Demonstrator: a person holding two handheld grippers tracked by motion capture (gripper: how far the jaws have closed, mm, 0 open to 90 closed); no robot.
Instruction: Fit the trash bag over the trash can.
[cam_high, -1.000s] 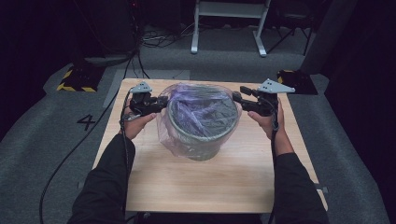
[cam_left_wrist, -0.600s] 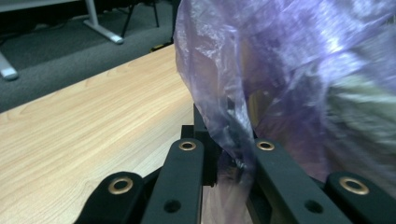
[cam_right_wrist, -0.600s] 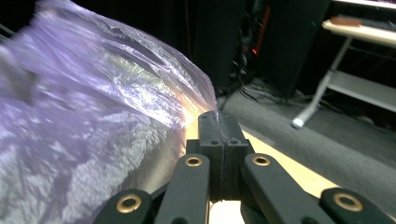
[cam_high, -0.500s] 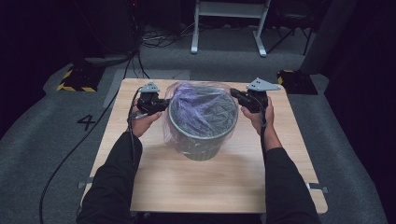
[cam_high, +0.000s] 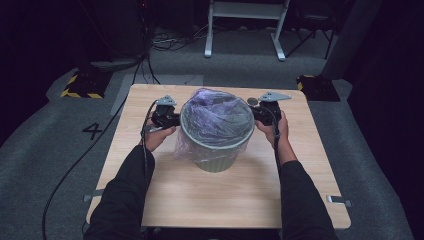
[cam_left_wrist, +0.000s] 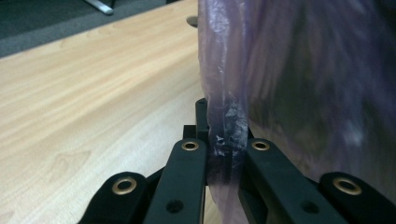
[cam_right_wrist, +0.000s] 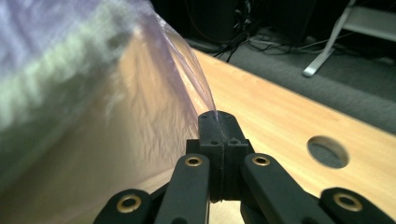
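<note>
A grey-green ribbed waste bin (cam_high: 216, 159) stands mid-table, lined with a thin purple plastic bag (cam_high: 218, 116) whose edge drapes over the rim. My left gripper (cam_high: 175, 120) sits at the bin's left side, shut on a fold of the bag (cam_left_wrist: 226, 135). At the bin's right side my right gripper (cam_high: 256, 116) is shut on the bag's edge (cam_right_wrist: 187, 70); the film runs into its closed jaws (cam_right_wrist: 218, 122). In both gripper views the bag and bin wall are blurred and close.
The wooden table (cam_high: 220, 200) has bare room in front of the bin and at both sides. A round cable hole (cam_right_wrist: 328, 151) lies near the right gripper. Cables (cam_high: 75, 165), a yellow-black floor block (cam_high: 80, 86) and a white stand (cam_high: 245, 25) are beyond the table.
Both hands came down and inward to the bin's rim. The bag, held stretched above the bin before, now lies over the rim with both grippers closed on it.
</note>
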